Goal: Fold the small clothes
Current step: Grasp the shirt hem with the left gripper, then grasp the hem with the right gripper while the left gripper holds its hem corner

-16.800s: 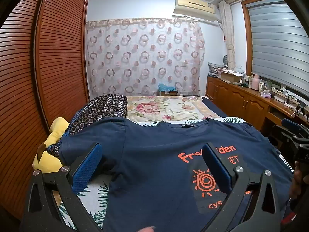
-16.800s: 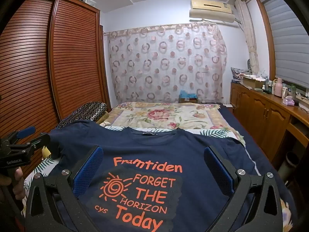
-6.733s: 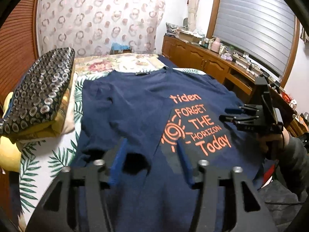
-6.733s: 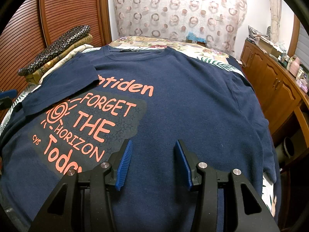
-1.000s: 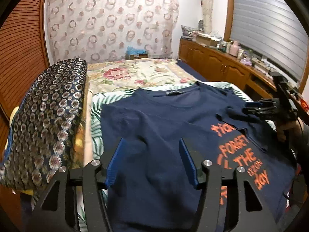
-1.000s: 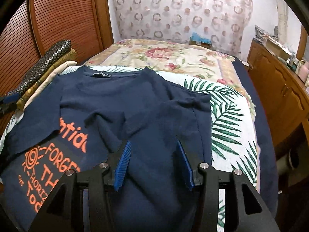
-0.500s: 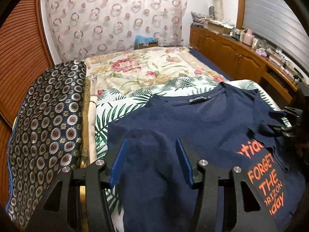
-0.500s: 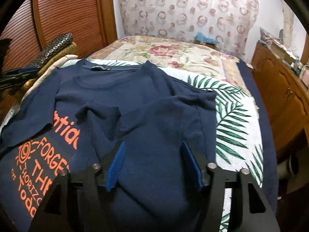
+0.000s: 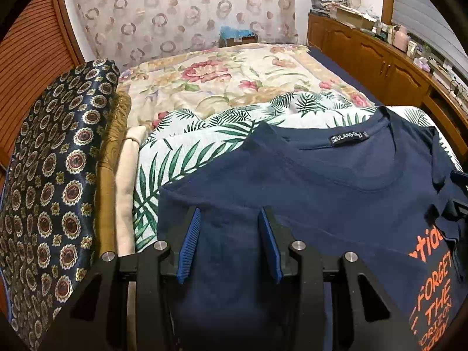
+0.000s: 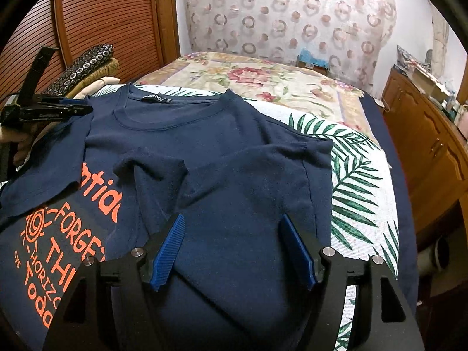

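A navy T-shirt point(image 9: 336, 181) with orange lettering lies face up on the bed, collar away from me. Its right side point(image 10: 251, 181) is folded in over the chest, and the left sleeve point(image 10: 44, 169) lies folded onto the print. My left gripper point(image 9: 228, 216) hovers over the shirt's left shoulder area. Its jaws are closing, cloth shows below them, and the pads touch nothing. It also shows from the side as the left gripper point(image 10: 84, 109) at the shirt's left shoulder. My right gripper point(image 10: 232, 219) hangs above the folded right side, its jaws opening and nothing held between them.
A stack of folded bedding with a dark ring-patterned cover point(image 9: 52, 190) lies along the bed's left side. A palm-leaf sheet point(image 9: 181, 158) sits under the shirt and a floral spread point(image 9: 234, 79) lies beyond it. Wooden cabinets point(image 9: 380, 58) line the right, slatted wardrobe doors point(image 10: 102, 23) the left.
My left gripper has come down and forward to the shirt's left shoulder, with its jaws narrowing. My right gripper's jaws have widened while it stayed in place over the folded right side.
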The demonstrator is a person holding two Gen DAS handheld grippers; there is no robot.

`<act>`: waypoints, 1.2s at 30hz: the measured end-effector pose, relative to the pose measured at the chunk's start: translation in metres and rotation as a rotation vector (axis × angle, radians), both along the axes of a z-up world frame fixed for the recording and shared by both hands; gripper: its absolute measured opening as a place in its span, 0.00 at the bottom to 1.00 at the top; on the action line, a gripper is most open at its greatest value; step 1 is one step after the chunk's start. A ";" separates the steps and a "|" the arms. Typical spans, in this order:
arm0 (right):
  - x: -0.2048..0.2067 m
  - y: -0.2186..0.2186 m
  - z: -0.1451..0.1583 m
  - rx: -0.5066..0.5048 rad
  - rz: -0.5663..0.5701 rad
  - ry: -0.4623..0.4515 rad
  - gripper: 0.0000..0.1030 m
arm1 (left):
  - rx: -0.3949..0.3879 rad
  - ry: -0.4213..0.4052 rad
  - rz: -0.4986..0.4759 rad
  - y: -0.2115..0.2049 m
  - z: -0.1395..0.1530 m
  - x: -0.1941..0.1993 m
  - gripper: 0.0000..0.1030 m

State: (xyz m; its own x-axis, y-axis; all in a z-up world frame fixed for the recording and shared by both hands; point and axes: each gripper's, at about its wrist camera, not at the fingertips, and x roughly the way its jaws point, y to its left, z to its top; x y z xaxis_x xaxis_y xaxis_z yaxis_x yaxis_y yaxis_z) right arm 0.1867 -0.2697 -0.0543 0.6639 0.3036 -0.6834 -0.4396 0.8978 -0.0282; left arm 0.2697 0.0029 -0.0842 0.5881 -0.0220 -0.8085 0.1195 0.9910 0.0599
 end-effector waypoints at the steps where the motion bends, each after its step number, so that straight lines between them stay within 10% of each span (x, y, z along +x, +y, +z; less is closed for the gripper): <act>1: 0.000 0.000 0.000 0.000 0.000 0.000 0.69 | -0.001 0.000 0.004 0.001 0.000 0.001 0.42; 11: -0.001 -0.001 -0.001 -0.001 -0.006 0.002 0.71 | -0.024 -0.017 -0.006 0.007 0.001 -0.002 0.05; 36: 0.006 -0.037 0.018 0.104 -0.045 -0.003 0.73 | 0.005 -0.241 0.029 0.054 0.077 -0.019 0.04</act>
State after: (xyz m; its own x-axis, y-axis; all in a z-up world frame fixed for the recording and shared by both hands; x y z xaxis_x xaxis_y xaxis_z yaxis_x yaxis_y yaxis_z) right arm 0.1926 -0.3070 -0.0363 0.6806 0.3425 -0.6477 -0.3986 0.9148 0.0649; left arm 0.2507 0.0572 -0.0070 0.7645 0.0012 -0.6446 0.0726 0.9935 0.0879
